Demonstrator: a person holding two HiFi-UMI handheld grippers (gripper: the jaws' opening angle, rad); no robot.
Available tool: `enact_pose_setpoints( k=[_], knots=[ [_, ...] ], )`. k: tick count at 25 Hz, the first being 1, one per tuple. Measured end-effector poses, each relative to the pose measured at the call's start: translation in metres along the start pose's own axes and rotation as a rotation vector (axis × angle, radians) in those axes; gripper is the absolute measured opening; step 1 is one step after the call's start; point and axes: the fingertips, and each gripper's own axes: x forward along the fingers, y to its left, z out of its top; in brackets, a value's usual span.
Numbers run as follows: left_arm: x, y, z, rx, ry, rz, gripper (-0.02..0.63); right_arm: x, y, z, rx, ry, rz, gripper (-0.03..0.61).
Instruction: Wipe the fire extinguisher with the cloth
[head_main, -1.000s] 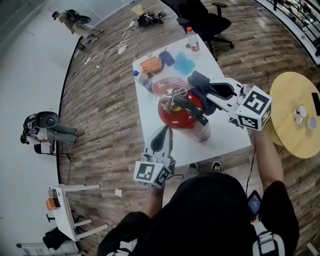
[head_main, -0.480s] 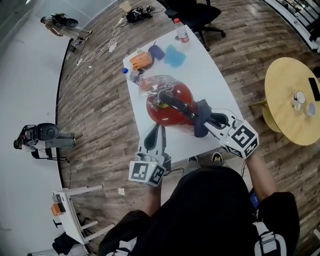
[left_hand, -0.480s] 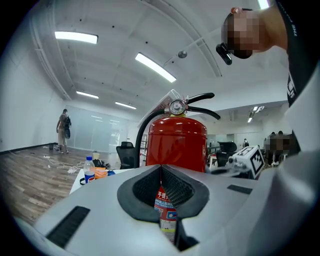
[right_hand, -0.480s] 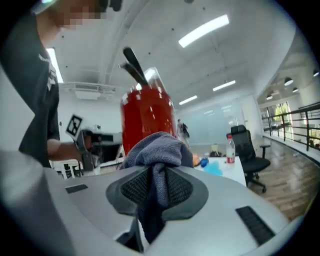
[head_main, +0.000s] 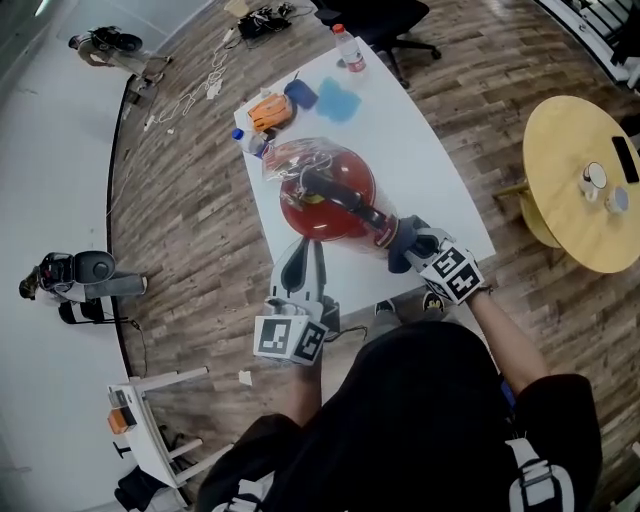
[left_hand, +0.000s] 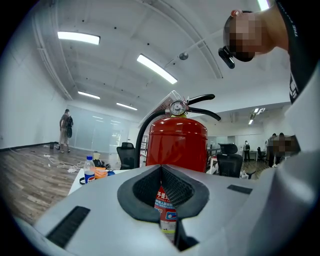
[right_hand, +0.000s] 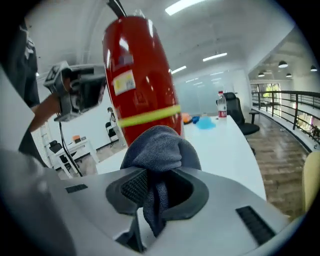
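Down from the handle (head_main: 338, 194), my right gripper (right_hand: 157, 189) now sits low, jaws clamped on the grey-blue terry cloth (right_hand: 160, 147); my left gripper (left_hand: 167, 210) waits closed, empty. Just beyond, the red metal fire extinguisher (right_hand: 137, 75) stands on the white table (head_main: 430, 170); I should press firmly, following its curve.

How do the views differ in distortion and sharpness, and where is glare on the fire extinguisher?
Head view: the table edges bow, light is even, all is sharp. Left gripper view: dark round corners, ceiling lamps curve, the fire extinguisher is sharp. Right gripper view: the fire extinguisher leans and bulges, with white glare patches on its red paint; the cloth is sharp.
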Motion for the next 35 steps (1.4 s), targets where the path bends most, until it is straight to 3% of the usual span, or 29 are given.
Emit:
enact_pose_setpoints(
  k=[2, 5, 10, 12, 14, 17, 21, 24, 27, 30, 32, 35],
  knots=[
    [0.0, -0.001, 0.0, 0.003, 0.005, -0.003, 0.025, 0.01, 0.004, -0.022, 0.028, 0.033, -0.028, 0.083],
    [0.0, -0.002, 0.001, 0.011, 0.011, -0.004, 0.025, -0.005, 0.012, 0.005, 0.042, -0.059, -0.037, 0.083],
    [0.001, -0.002, 0.0, 0.013, 0.017, -0.007, 0.025, -0.094, 0.038, 0.166, -0.089, -0.485, -0.036, 0.083],
    [0.001, -0.001, -0.001, 0.006, 0.021, -0.004, 0.025, -0.117, 0.045, 0.214, -0.176, -0.563, -0.039, 0.083],
    [0.001, -0.001, -0.001, 0.001, 0.021, -0.003, 0.025, -0.116, 0.047, 0.216, -0.26, -0.526, -0.053, 0.083],
    [0.0, -0.001, -0.002, -0.005, 0.013, -0.001, 0.025, -0.088, 0.047, 0.161, -0.284, -0.376, -0.099, 0.083],
    [0.0, -0.001, -0.002, 0.004, 0.008, -0.001, 0.025, -0.037, 0.034, 0.071, -0.168, -0.212, -0.126, 0.083],
    [0.0, -0.001, -0.002, 0.007, 0.007, -0.005, 0.025, -0.015, 0.026, 0.03, -0.069, -0.102, -0.108, 0.083],
    [-0.001, -0.003, -0.001, 0.013, 0.019, -0.002, 0.025, -0.034, 0.039, 0.061, -0.107, -0.156, -0.101, 0.083],
    [0.0, -0.003, -0.001, 0.018, 0.016, -0.007, 0.025, -0.078, 0.075, 0.15, -0.229, -0.374, -0.069, 0.083],
    [0.0, -0.002, -0.003, 0.016, 0.012, -0.006, 0.025, -0.094, 0.094, 0.189, -0.315, -0.441, -0.066, 0.083],
    [-0.001, -0.002, -0.004, 0.021, 0.013, -0.009, 0.025, -0.086, 0.098, 0.181, -0.386, -0.426, -0.088, 0.083]
  ],
)
